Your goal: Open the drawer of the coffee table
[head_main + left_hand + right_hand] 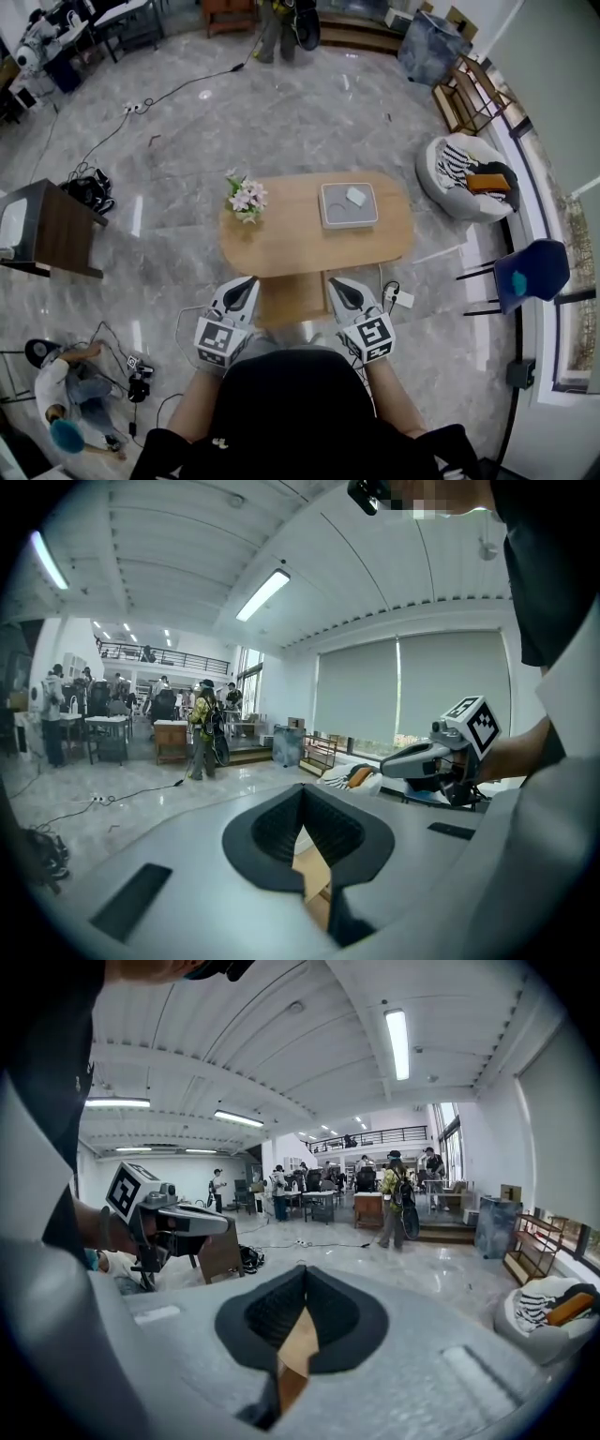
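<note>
Claws hang closed and empty, left claw [249, 281] beside right claw [336, 282], near the coffee table [295, 236].

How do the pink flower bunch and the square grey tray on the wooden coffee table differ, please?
The pink flower bunch is small, bushy, at the left end; the square grey tray is larger, flat, right of centre, holding a white item. Both rest on the wooden coffee table.
</note>
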A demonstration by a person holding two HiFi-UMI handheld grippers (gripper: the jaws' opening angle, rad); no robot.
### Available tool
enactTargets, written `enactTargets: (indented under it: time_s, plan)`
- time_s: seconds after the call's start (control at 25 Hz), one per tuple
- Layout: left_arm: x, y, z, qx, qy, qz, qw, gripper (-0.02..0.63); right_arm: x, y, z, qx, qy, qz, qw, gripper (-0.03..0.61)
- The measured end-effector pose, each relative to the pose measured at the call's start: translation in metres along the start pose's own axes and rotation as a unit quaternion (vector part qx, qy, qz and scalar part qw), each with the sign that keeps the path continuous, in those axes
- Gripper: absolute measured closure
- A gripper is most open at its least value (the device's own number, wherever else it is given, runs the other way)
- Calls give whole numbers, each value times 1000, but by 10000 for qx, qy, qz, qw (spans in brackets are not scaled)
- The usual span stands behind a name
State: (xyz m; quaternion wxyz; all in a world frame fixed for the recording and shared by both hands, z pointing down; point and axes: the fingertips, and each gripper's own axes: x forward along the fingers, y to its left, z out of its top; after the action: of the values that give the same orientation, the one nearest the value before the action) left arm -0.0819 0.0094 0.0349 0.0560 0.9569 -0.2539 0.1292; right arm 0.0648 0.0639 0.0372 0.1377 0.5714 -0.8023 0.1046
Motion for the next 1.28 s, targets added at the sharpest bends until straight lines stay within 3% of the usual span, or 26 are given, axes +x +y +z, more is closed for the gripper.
enactTargets:
  time_s: [0.6,1.28]
  plan:
    - [-5,-31,38,72,-397,394,9984,601,-31,-4,30,-92,-534,459,9975,580]
    - [-12,-63,19,155,-132,905,9957,601,-53,-20,16,-17,-551,737,9958,580]
